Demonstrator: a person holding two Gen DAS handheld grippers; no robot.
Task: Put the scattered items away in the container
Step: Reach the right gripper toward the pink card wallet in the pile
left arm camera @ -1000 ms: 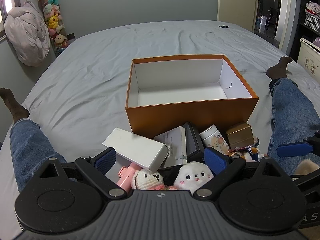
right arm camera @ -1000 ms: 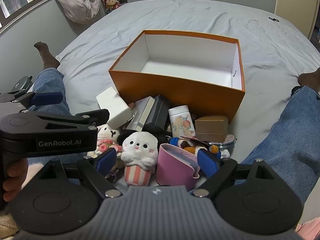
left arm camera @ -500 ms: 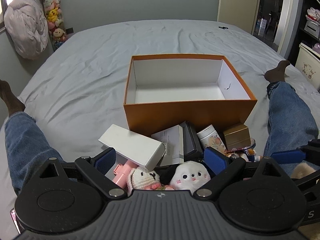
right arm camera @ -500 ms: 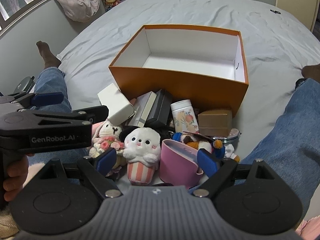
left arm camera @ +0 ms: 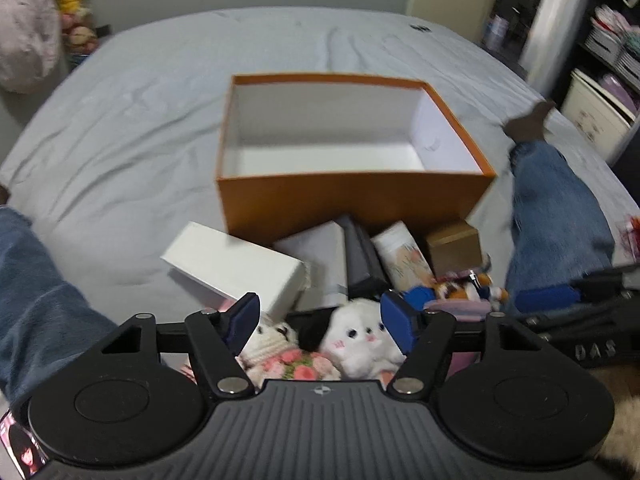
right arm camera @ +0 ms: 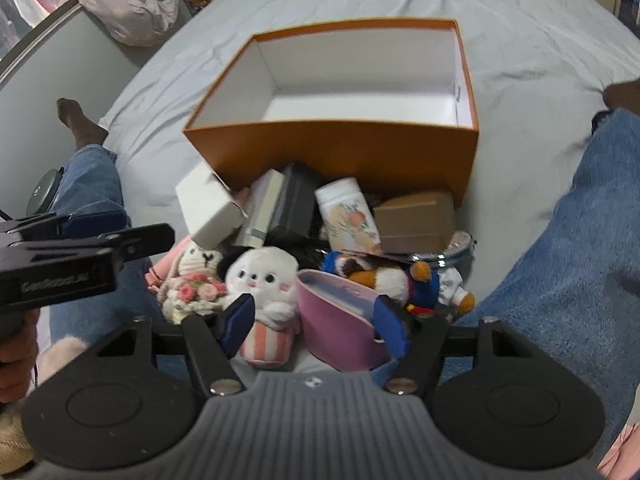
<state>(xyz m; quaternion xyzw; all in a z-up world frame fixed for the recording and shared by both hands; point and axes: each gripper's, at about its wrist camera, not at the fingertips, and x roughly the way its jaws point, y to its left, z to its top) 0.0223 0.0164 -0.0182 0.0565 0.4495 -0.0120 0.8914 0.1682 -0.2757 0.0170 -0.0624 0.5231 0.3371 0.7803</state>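
Observation:
An orange box, white inside and holding nothing, stands on the grey bed. A pile lies against its near wall: white carton, black box, flowered tin, brown box, crochet bunny, white plush, pink case, penguin toy. My left gripper hovers over the bunny and white plush, jaws closing, pads touching nothing. My right gripper hangs over the white plush and pink case, jaws closing too, not gripping either.
A person's legs in jeans lie on both sides of the pile. Grey bedsheet stretches around and beyond the box. Stuffed toys and a pale bundle sit by the left wall; shelves stand at the right.
Both grippers' jaws have narrowed slightly. Both views have tipped further down onto the pile, and the right gripper has come closer to it. Nothing in the pile has moved.

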